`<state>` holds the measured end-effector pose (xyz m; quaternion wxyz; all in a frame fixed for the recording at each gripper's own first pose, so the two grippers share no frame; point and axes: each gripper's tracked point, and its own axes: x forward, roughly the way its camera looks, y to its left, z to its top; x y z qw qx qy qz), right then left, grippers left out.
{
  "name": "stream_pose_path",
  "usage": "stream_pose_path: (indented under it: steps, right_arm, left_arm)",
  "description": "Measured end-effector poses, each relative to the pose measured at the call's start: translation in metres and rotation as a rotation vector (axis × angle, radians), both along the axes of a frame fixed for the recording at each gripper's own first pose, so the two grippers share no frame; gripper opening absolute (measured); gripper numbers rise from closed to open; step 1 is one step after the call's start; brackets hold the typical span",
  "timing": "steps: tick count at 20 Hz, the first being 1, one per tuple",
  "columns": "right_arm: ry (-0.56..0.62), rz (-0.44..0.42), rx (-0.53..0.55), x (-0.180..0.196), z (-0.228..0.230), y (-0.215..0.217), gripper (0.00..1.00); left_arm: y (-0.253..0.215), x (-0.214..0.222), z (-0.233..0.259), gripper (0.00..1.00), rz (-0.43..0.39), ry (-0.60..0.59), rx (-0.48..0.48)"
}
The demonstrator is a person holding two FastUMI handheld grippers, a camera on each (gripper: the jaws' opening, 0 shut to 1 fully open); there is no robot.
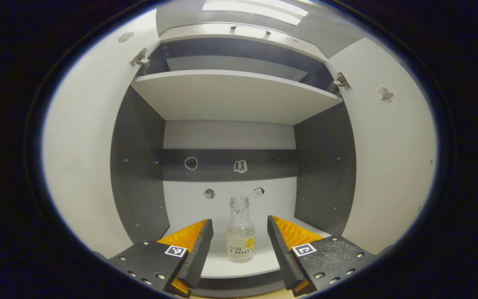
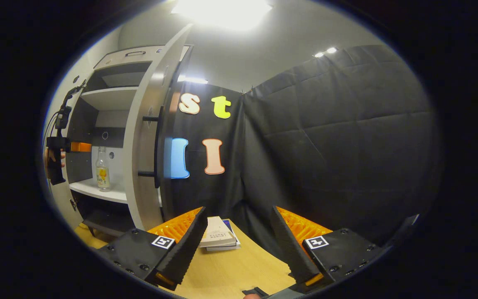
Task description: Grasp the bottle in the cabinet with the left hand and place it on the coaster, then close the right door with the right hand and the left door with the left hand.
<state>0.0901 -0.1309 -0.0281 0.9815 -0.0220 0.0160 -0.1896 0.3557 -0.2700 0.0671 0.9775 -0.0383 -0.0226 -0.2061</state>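
A clear glass bottle [image 1: 240, 231] with a yellow label stands upright on the cabinet's lower shelf [image 1: 239, 265], no cap on it. My left gripper [image 1: 240, 232] is open in front of the shelf, its fingers to either side of the bottle and short of it. Both cabinet doors stand open: the left door [image 1: 85, 166] and the right door [image 1: 388, 158]. In the right gripper view the bottle [image 2: 102, 169] shows on the shelf, with the left gripper [image 2: 79, 146] and the hand holding it before the cabinet. My right gripper [image 2: 237, 232] is open over the wooden table [image 2: 230, 270], holding nothing.
An upper shelf [image 1: 230, 93] spans the cabinet above the bottle. The right door's edge [image 2: 139, 141] with its dark handle [image 2: 156, 145] juts toward me in the right gripper view. A small stack of books [image 2: 219, 234] lies on the table by the black cloth wall.
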Motion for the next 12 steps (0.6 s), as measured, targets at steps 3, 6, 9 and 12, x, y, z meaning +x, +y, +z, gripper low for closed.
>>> stream_pose_path:
  steps: [3, 6, 9, 12]
  right_arm:
    - [0.013, -0.031, 0.001, 0.001, -0.005, -0.003, 0.98]
    - [0.022, -0.057, -0.003, 0.002, -0.006, -0.003, 0.96]
    - [0.03, -0.078, -0.001, 0.002, -0.009, -0.006, 0.96]
    - [0.039, -0.096, 0.002, 0.001, -0.012, -0.007, 0.98]
  left_arm:
    - [-0.011, 0.026, -0.003, 0.76, -0.008, 0.01, -0.004]
    - [-0.018, 0.05, -0.007, 0.76, -0.014, 0.027, -0.005]
    - [-0.024, 0.071, -0.015, 0.77, -0.012, 0.048, 0.012]
    - [-0.03, 0.09, -0.021, 0.76, -0.011, 0.068, 0.018]
